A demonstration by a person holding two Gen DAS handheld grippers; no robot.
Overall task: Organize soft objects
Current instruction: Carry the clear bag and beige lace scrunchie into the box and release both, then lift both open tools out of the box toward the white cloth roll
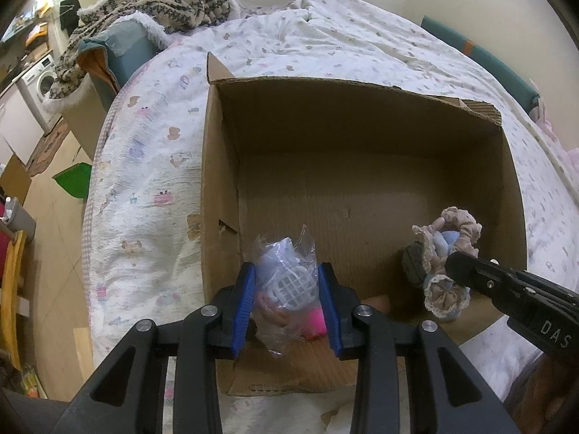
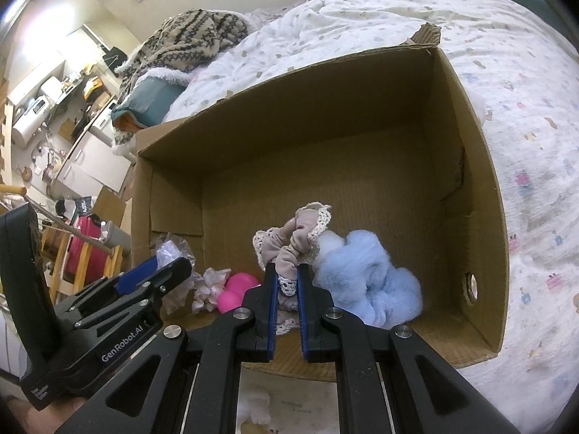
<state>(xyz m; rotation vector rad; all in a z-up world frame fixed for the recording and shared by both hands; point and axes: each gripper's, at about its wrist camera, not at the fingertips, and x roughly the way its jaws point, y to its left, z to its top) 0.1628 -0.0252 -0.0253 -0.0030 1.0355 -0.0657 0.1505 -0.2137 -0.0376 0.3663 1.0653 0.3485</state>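
Both grippers work over the box (image 1: 362, 137) on the bed (image 1: 144, 166). The left gripper (image 1: 287, 302) is clamped on a clear bag (image 1: 286, 282), holding it above the box's near left corner; inside looks like a white mesh piece, though the plastic blurs it. The right gripper (image 2: 287, 296) pinches a beige scrunchie (image 2: 293, 242) low in the box. Just beside it lies a blue fluffy toy (image 2: 365, 282), and a pink toy (image 2: 237, 289) sits on the floor near the bag.
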